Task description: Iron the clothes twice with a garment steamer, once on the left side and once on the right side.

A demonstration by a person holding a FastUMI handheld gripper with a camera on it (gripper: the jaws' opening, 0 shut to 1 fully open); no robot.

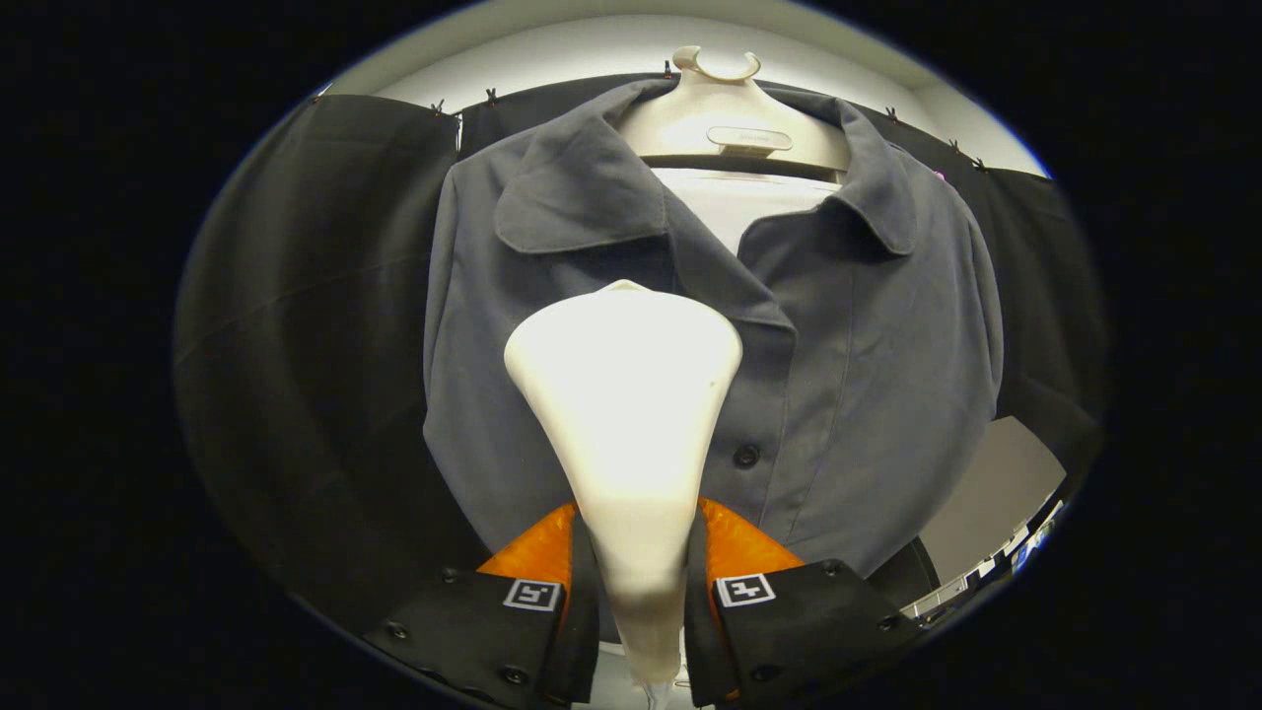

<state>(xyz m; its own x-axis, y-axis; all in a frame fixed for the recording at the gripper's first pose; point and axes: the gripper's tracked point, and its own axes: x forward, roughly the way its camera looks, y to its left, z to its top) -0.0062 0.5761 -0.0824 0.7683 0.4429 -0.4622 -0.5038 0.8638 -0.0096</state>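
Between your gripper's (636,562) orange fingers (537,552) sits the steamer (626,394): a smooth, glossy white shell, narrow at the handle and flaring to a broad rounded-triangle head. Both fingers press on the handle, pinching it firmly. Just beyond the head hangs the shirt (868,375), a matte grey-blue woven cloth with a wide collar and dark round buttons, on a cream plastic hanger (725,113). You hold the head against its left chest panel, beside the button strip.

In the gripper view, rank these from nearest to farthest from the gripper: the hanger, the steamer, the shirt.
1. Steamer: clamped between the gripper fingers.
2. Shirt: just beyond the steamer's head, hanging in front.
3. Hanger: farthest, up above inside the collar.
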